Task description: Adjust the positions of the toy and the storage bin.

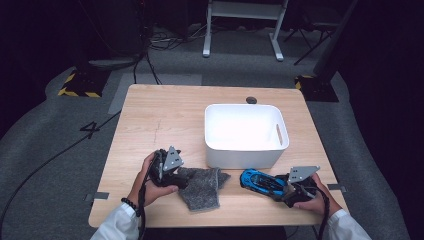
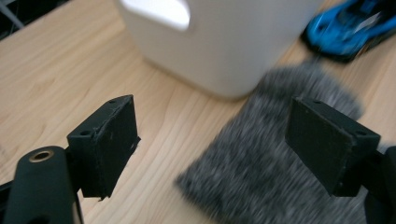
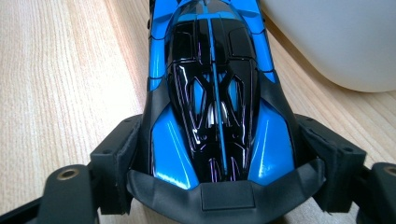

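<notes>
A blue and black toy car (image 1: 260,182) rests on the table near the front right, just in front of the white bin. My right gripper (image 1: 283,188) is shut on its rear end; in the right gripper view the pads (image 3: 116,158) press both flanks of the car (image 3: 215,70). A grey felt cloth (image 1: 202,187) lies crumpled at the front middle. My left gripper (image 1: 181,179) stands at the cloth's left edge. Its jaws are wide open over the cloth (image 2: 266,158), with nothing pinched between its fingertips (image 2: 107,140).
A white plastic bin (image 1: 240,157) with a handle slot stands right of the table's middle, close behind the cloth and car. The wooden table (image 1: 160,120) is bare on its left half. Beyond it are grey floor, cables and a desk frame.
</notes>
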Demonstrator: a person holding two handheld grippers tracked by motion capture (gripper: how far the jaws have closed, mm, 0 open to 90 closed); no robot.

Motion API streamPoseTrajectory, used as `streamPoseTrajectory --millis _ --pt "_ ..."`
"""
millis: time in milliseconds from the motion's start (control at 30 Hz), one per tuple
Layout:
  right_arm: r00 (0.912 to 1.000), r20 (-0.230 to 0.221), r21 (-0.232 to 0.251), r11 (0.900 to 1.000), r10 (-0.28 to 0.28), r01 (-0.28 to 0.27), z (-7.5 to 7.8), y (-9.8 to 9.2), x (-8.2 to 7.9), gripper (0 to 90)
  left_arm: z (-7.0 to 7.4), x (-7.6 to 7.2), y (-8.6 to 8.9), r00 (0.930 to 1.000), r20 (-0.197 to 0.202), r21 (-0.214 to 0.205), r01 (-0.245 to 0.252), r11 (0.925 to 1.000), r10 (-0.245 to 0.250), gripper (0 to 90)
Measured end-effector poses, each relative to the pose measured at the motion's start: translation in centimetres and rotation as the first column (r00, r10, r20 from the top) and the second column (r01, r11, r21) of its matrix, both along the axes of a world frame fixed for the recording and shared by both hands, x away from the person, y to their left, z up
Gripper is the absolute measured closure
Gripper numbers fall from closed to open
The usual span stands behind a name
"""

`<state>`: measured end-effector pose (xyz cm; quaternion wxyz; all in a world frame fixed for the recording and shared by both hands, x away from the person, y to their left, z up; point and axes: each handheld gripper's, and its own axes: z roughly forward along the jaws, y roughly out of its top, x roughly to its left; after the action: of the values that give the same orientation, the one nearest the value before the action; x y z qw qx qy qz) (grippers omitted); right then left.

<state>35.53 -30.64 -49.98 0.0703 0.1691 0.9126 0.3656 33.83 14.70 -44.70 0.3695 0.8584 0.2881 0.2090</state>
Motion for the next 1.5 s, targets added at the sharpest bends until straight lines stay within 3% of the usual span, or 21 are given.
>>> streamPoseTrajectory --millis 100,333,400,733,767,933,1500 --pt "1.0 0.001 0.002 1.0 0.001 -0.001 0.0 0.0 0.0 24.3 -1.2 -0.1 0.8 0.9995 -0.032 0.02 0.002 0.9998 -0.002 18.1" --pt "1.0 0.001 0.003 1.0 0.003 -0.003 0.0 -0.1 -0.1 24.5 -3.1 -0.3 2.5 0.9961 -0.088 0.009 0.01 0.9999 -0.009 17.6" --pt "1.0 0.001 0.003 1.0 0.003 -0.003 0.0 -0.1 -0.1 24.5 -3.6 -0.3 3.1 0.9937 -0.112 -0.006 -0.001 1.0 0.001 17.5" --pt "1.0 0.0 0.007 1.0 0.005 -0.005 0.0 -0.1 -0.1 24.6 -5.7 -0.3 4.3 0.9827 -0.184 0.012 -0.023 0.9997 0.025 16.5" --pt "1.0 0.0 0.01 0.9999 0.006 -0.006 0.0 -0.1 -0.1 24.6 -5.8 -0.3 4.4 0.9816 -0.189 -0.006 -0.029 0.9996 0.027 16.1" --pt "0.9999 0.011 0.018 0.9997 0.012 -0.013 0.4 -0.3 -0.2 24.7 -6.0 -0.2 4.8 0.9828 -0.182 -0.025 -0.035 0.9991 0.03 15.5" --pt "0.9973 0.057 0.05 0.9975 0.047 -0.05 1.7 0.1 -0.9 24.8 -6.0 0.1 4.7 0.9827 -0.183 -0.024 -0.037 0.999 0.032 14.8"
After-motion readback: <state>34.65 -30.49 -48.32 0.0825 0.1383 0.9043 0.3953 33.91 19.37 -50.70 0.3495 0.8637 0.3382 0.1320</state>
